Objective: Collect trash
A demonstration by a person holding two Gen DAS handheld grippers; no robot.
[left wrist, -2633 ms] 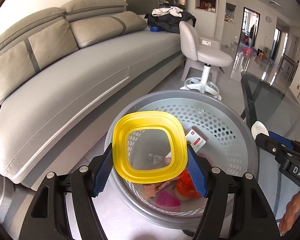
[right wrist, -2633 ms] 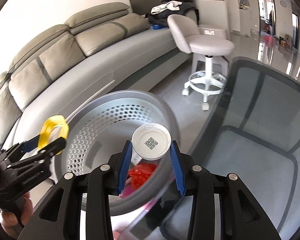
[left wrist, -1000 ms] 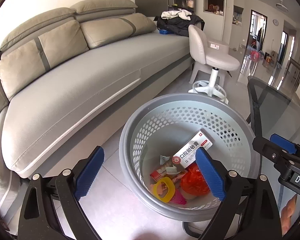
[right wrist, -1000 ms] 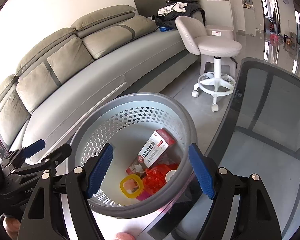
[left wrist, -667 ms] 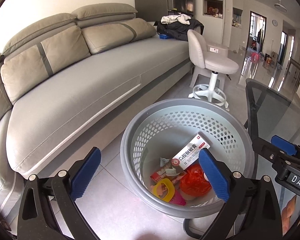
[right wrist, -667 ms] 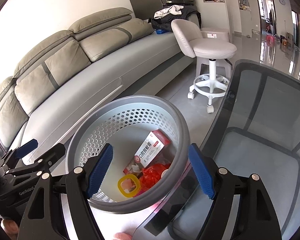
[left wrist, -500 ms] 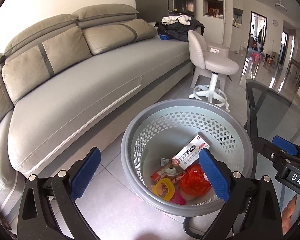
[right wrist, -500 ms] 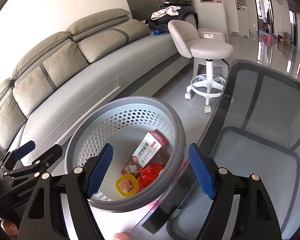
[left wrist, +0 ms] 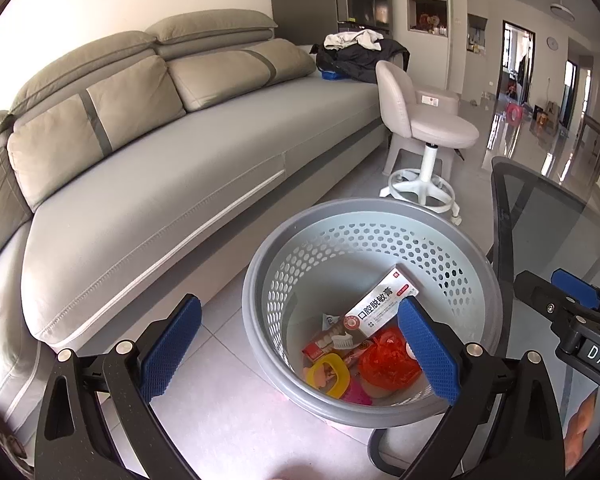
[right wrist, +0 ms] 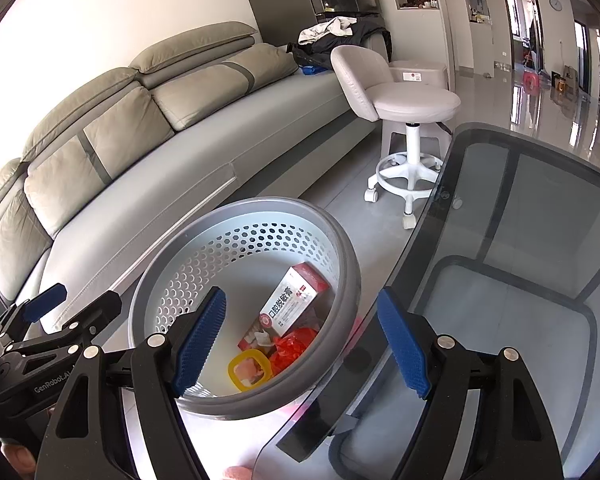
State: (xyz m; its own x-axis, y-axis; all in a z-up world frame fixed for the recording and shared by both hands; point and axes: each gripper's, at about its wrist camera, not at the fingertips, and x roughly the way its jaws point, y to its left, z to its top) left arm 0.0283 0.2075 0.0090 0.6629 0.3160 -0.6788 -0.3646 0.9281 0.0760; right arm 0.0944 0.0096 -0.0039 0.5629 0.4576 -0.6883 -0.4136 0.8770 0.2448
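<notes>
A grey perforated basket stands on the floor beside the sofa, seen in both wrist views. In it lie a white and red toothpaste box, a yellow lid, a red crumpled bag and a pink scrap. My left gripper hovers above the basket's near left side, open and empty. Above the basket's right rim, at the glass table's edge, my right gripper is open and empty too. The box and yellow lid show between its fingers, far below.
A long grey sofa runs along the left with clothes piled at its far end. A white swivel stool stands beyond the basket. The dark glass table fills the right side, its edge close to the basket.
The yellow lid has left my left gripper and the white cap my right; both jaws have opened wide. The lid now lies in the basket. Both views have pulled back slightly.
</notes>
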